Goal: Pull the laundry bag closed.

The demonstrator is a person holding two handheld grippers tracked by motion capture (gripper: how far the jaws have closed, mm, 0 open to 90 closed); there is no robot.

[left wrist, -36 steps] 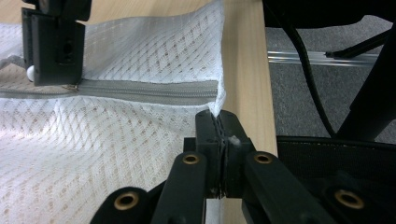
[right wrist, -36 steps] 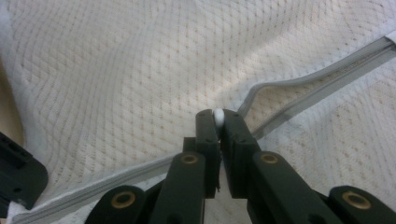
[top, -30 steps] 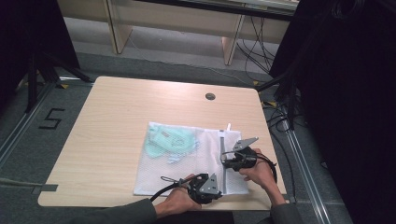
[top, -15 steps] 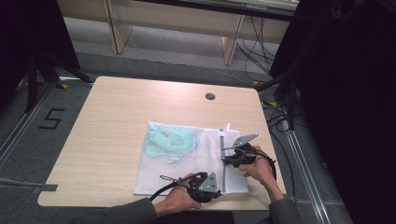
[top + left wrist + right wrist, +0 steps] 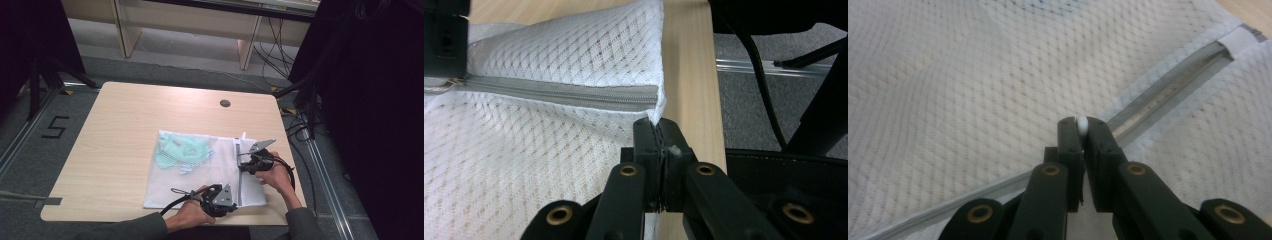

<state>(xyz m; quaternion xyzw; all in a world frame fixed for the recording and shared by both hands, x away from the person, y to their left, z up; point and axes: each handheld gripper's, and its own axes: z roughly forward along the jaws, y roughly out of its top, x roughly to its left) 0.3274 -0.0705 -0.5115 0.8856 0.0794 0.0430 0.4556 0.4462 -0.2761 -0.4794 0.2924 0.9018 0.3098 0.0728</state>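
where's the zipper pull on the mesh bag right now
In the right gripper view, the white zipper pull sits pinched between the right gripper fingers, on the zipper.

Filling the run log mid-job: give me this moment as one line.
left gripper: shut on bag corner | right gripper: shut on zipper pull | zipper: closed at left-gripper end | table: bag flat

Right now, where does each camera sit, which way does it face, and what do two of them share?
High view: above the table's near edge, facing forward and down; forearms, both hands, left tool and right tool.
Left tool view: on the left tool, looking along its jaws pinching the mesh bag's corner.
Right tool view: on the right tool, jaws clamped on the zipper pull.
All three share the mesh bag and its zipper.
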